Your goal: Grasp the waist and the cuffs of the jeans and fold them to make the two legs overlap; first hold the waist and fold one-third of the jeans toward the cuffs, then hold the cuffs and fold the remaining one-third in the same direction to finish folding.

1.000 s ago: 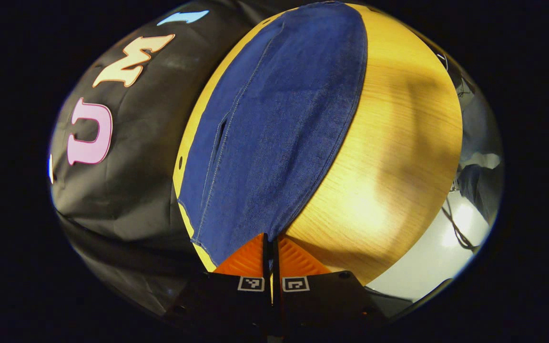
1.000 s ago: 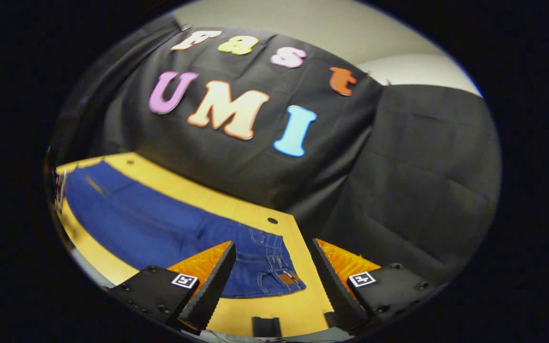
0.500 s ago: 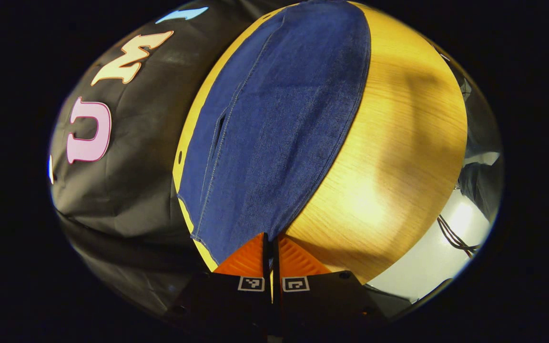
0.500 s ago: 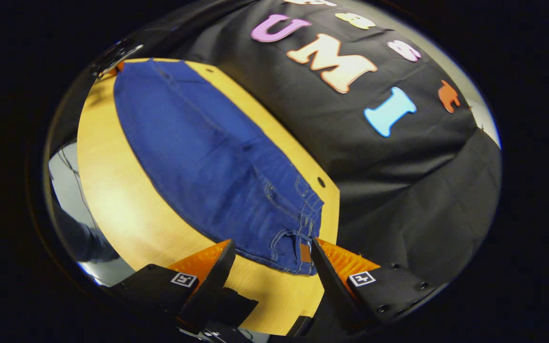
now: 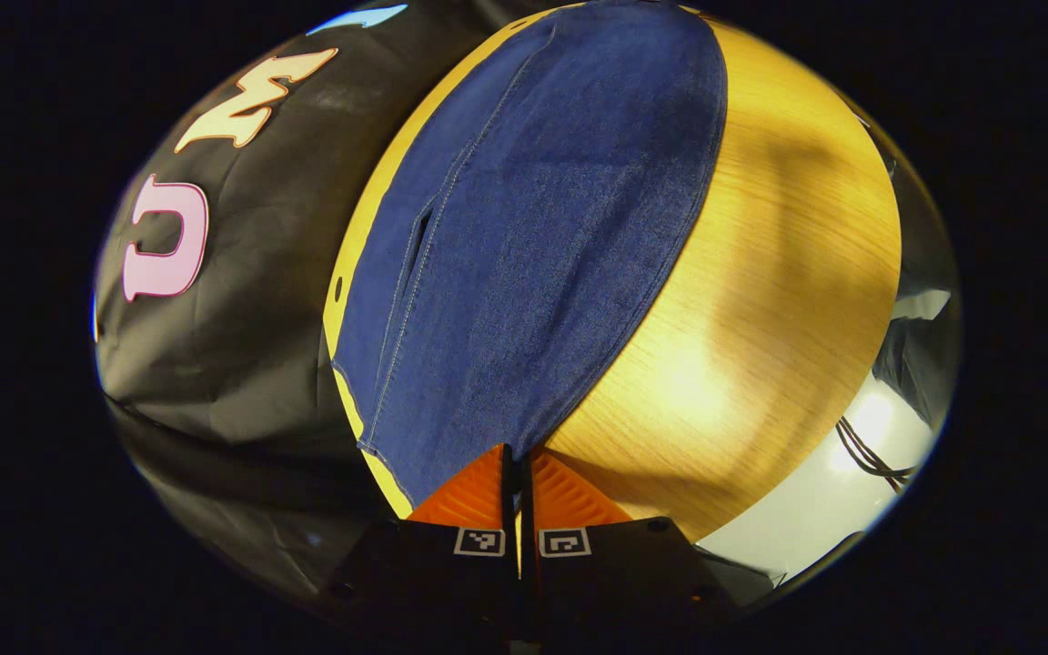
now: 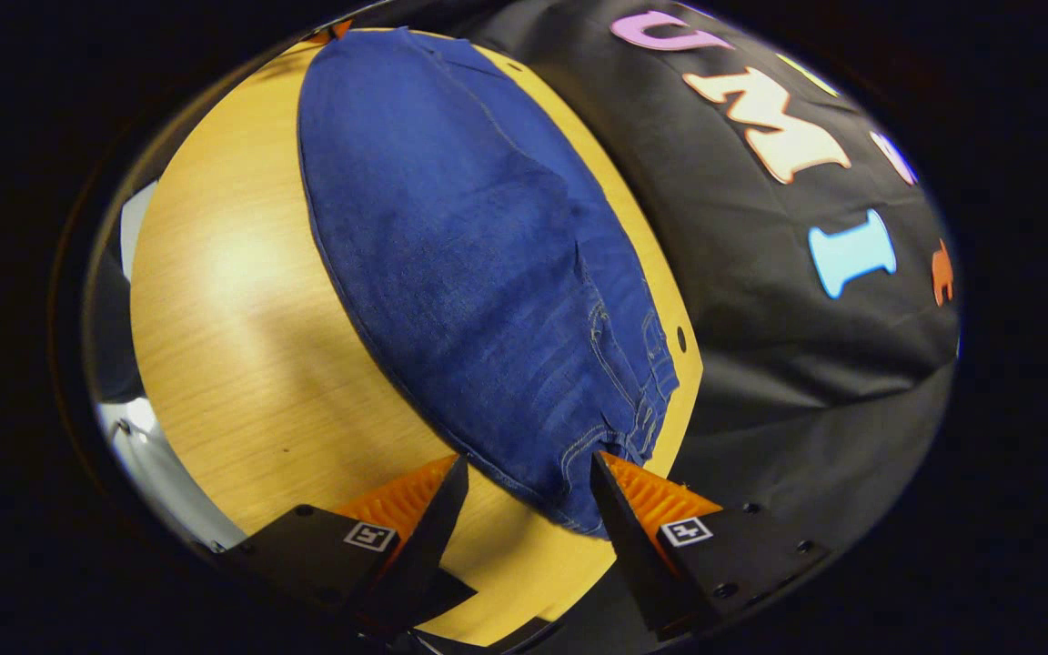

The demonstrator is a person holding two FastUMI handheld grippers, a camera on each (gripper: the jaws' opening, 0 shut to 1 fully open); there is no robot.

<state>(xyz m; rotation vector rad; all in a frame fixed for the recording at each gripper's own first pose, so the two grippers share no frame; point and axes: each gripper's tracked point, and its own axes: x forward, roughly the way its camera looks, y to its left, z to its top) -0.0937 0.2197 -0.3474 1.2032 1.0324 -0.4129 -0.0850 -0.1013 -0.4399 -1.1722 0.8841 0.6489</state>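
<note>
My left claw (image 5: pixel 517 455) is pinched on the cuff end of the jeans (image 5: pixel 524 236), flat on the desk (image 5: pixel 760 300). My right claw (image 6: pixel 524 473) straddles the waist (image 6: pixel 615 428), jaws wide. Closing off-centre risks catching one layer. The right gripper view alone shows waistband stitching.

Dark blue jeans (image 5: pixel 524 236) are laid flat and lengthwise, legs overlapped — cuff end (image 5: pixel 451 455) is seen just ahead of the left gripper's closed fingers; waist end (image 6: pixel 606 437), with belt loops and pocket stitching, lies between the right gripper's spread fingers.
</note>
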